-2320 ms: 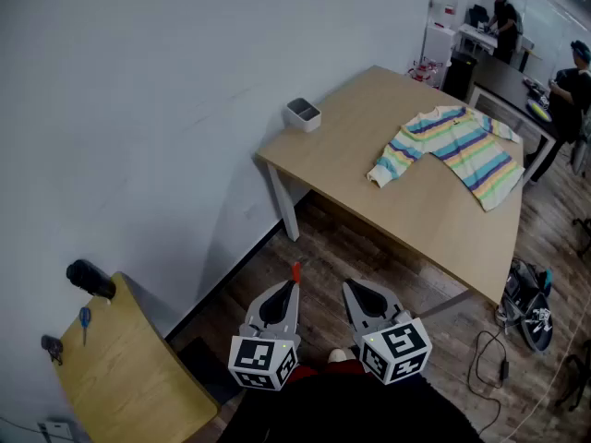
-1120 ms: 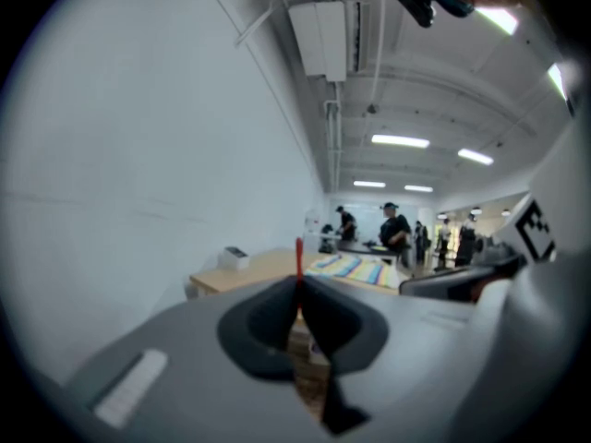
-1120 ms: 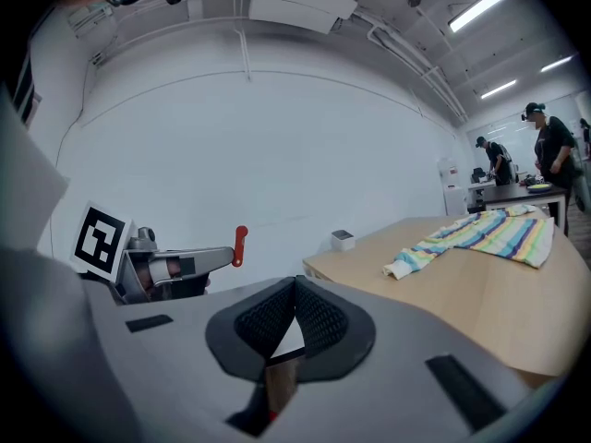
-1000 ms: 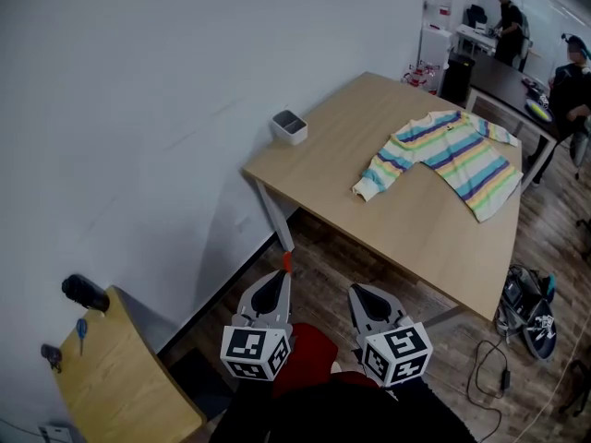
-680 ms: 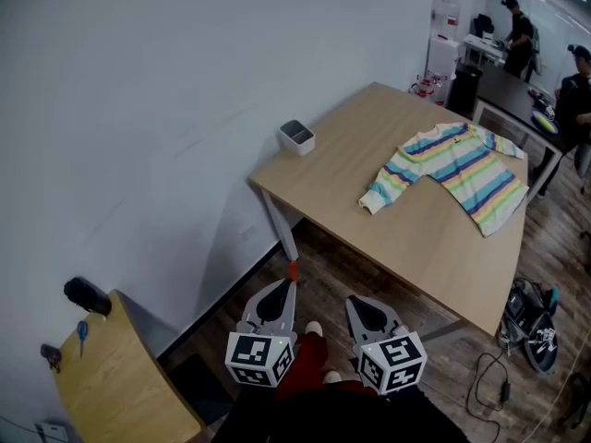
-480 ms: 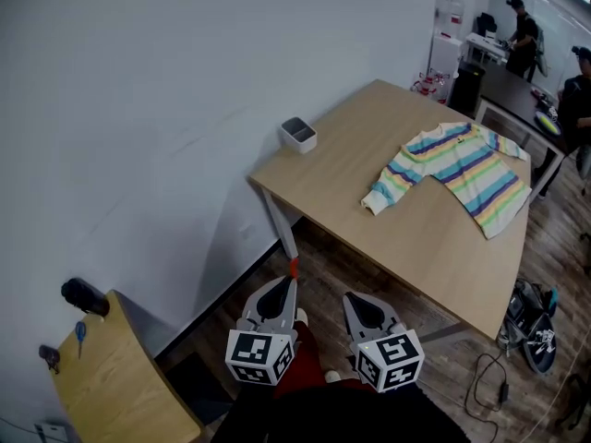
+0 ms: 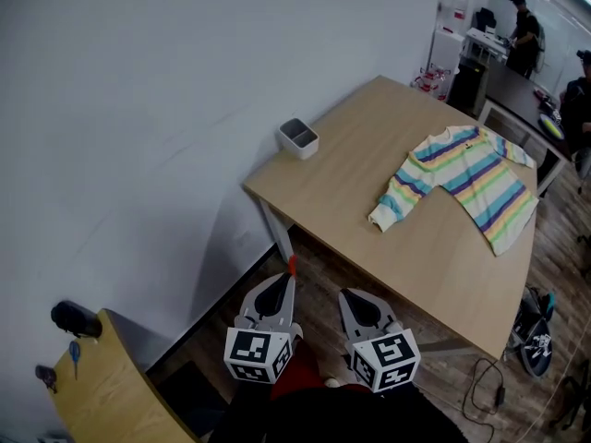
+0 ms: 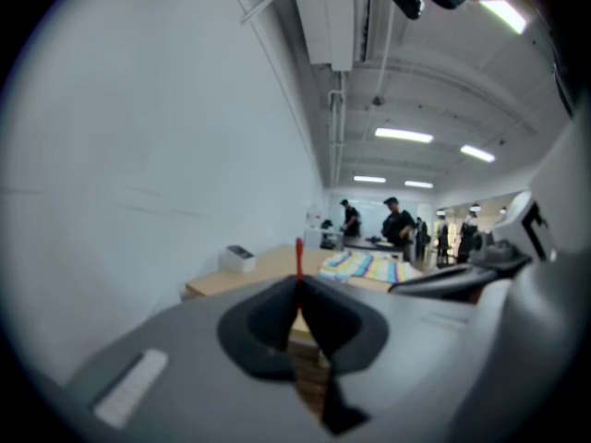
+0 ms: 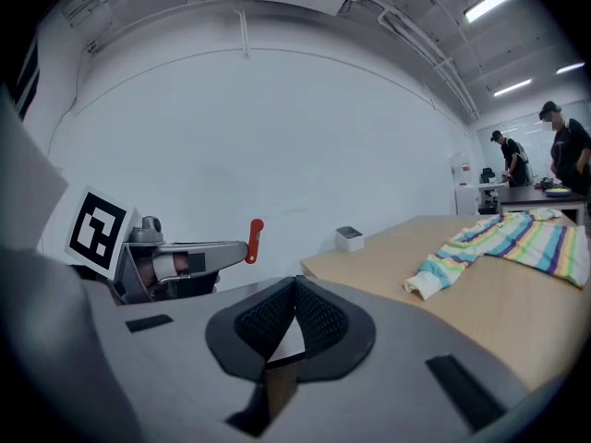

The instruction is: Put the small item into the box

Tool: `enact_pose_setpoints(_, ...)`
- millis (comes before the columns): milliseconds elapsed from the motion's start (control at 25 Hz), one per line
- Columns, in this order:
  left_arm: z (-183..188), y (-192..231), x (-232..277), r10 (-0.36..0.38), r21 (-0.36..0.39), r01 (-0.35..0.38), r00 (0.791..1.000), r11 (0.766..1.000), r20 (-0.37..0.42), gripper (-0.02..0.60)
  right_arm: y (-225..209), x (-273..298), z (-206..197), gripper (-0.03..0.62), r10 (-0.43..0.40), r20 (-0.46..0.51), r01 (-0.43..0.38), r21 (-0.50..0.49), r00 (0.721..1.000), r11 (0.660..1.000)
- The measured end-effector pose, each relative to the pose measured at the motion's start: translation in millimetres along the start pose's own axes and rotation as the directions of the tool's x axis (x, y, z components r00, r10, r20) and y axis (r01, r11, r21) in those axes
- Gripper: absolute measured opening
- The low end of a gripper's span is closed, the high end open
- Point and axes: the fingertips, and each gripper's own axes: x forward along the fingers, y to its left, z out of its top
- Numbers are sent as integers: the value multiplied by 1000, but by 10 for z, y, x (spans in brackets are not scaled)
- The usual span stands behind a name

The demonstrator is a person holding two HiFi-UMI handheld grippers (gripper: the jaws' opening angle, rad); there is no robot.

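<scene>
A small grey open box point(image 7: 299, 138) stands at the near left corner of a light wooden table point(image 7: 369, 192); it also shows small in the left gripper view point(image 8: 240, 258) and the right gripper view point(image 9: 349, 237). My left gripper point(image 7: 289, 280) is held low over the floor, short of the table, shut on a thin red item point(image 7: 293, 266) that sticks up past its tips point(image 8: 298, 258). Beside it my right gripper point(image 7: 344, 295) is shut with nothing in it point(image 9: 295, 282). From the right gripper view the red item point(image 9: 253, 240) shows at the left gripper's tip.
A striped sweater point(image 7: 464, 177) lies spread on the table's right half. A second wooden table point(image 7: 111, 386) with blue scissors point(image 7: 72, 356) and a black object point(image 7: 72, 319) stands at lower left. A bag and cables point(image 7: 528, 326) lie on the floor; people stand at the back right.
The view has drifted as the person steps about; the table sits slightly nearer and more to the right. Both grippers stay shut, low and side by side, the red item still held.
</scene>
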Motion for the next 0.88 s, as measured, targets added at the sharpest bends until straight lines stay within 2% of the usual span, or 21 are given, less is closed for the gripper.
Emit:
enact_pose_setpoints(480, 133, 943, 776, -16, -32, 16, 1000, 999, -14, 11, -125, 1210, 270, 8, -10, -38, 10, 20, 999, 1000)
enact_pose_setpoints(880, 298, 1453, 1296, -63, -34, 62, 998, 997, -11, 11, -259, 1926, 496, 8, -56, -54, 57, 20, 997, 998)
